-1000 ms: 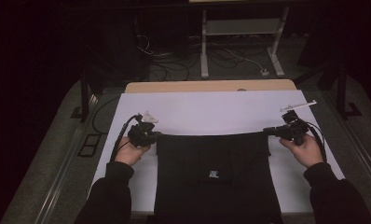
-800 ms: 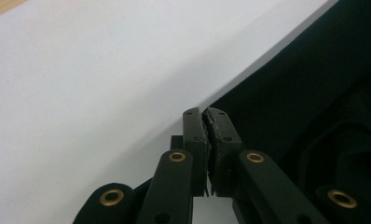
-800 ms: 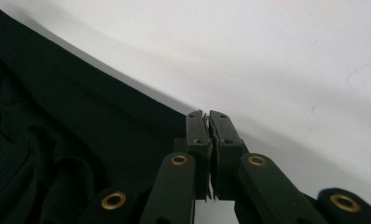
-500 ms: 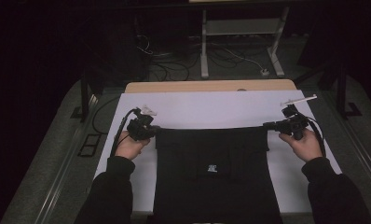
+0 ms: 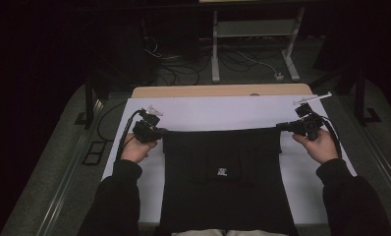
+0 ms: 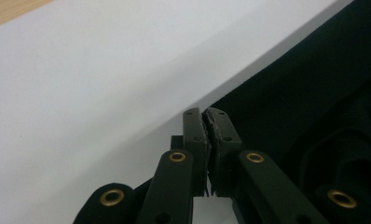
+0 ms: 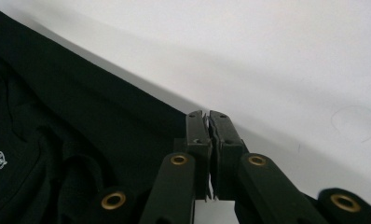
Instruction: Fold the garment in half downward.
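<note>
A black garment (image 5: 223, 187) with a small white logo (image 5: 222, 171) lies spread flat on the white table cover (image 5: 218, 112). My left gripper (image 5: 160, 132) is shut on the garment's far left corner. My right gripper (image 5: 280, 126) is shut on its far right corner. In the left gripper view the jaws (image 6: 206, 114) are pressed together, and the black cloth (image 6: 309, 93) runs off to the right from them. The right gripper view has the closed jaws (image 7: 207, 115) at the cloth's corner, the garment (image 7: 72, 121) stretching left. The far edge is pulled taut between both grippers.
The white cover extends beyond the garment to a wooden table edge (image 5: 223, 91). Past it stand a metal frame (image 5: 252, 34) and loose cables (image 5: 233, 59) on the floor. White strips flank the garment on both sides. A faint ring mark (image 7: 353, 122) shows on the cover.
Both hands have moved away from the person, up the table. The garment's far edge and its logo have travelled with them, so more cloth lies on the cover.
</note>
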Available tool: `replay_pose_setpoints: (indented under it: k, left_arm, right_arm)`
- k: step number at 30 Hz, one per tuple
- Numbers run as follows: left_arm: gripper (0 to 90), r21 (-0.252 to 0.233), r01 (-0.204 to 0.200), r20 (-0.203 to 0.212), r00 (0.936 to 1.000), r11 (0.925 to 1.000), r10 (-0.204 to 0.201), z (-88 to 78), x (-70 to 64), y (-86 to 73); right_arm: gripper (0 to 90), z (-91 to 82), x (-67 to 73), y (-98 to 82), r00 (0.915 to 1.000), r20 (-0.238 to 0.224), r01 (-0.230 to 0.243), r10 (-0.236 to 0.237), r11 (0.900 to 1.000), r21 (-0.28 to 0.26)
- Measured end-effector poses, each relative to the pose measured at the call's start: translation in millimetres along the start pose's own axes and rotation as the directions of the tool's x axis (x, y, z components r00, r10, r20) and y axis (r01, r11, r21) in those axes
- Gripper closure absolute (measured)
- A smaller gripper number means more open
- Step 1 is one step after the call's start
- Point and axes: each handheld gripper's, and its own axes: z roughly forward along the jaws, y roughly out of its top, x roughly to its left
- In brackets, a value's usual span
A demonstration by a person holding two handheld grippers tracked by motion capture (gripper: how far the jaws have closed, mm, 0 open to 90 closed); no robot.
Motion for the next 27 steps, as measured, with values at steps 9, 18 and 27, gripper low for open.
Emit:
replay_pose_setpoints:
  k: [9, 18, 27]
  left_arm:
    - [85.6, -0.003, -0.006, -0.003, 1.0000, 1.0000, 0.006, 8.5, 2.1, 12.2]
    - [85.6, -0.005, 0.004, 0.000, 1.0000, 1.0000, -0.004, 11.7, 9.2, 17.4]
    - [85.6, -0.011, 0.014, -0.016, 0.9998, 0.9998, -0.014, 13.5, 14.6, 21.7]
  right_arm:
    - [86.0, 3.4, -5.5, 2.7, 0.9996, 0.027, -0.012, 0.011, 1.000, 0.028]
    - [86.0, 1.4, -6.7, 8.9, 0.9993, 0.033, -0.020, 0.019, 1.000, 0.013]
    - [86.0, 6.7, -15.2, 13.0, 0.9983, 0.011, -0.056, 0.057, 0.998, -0.037]
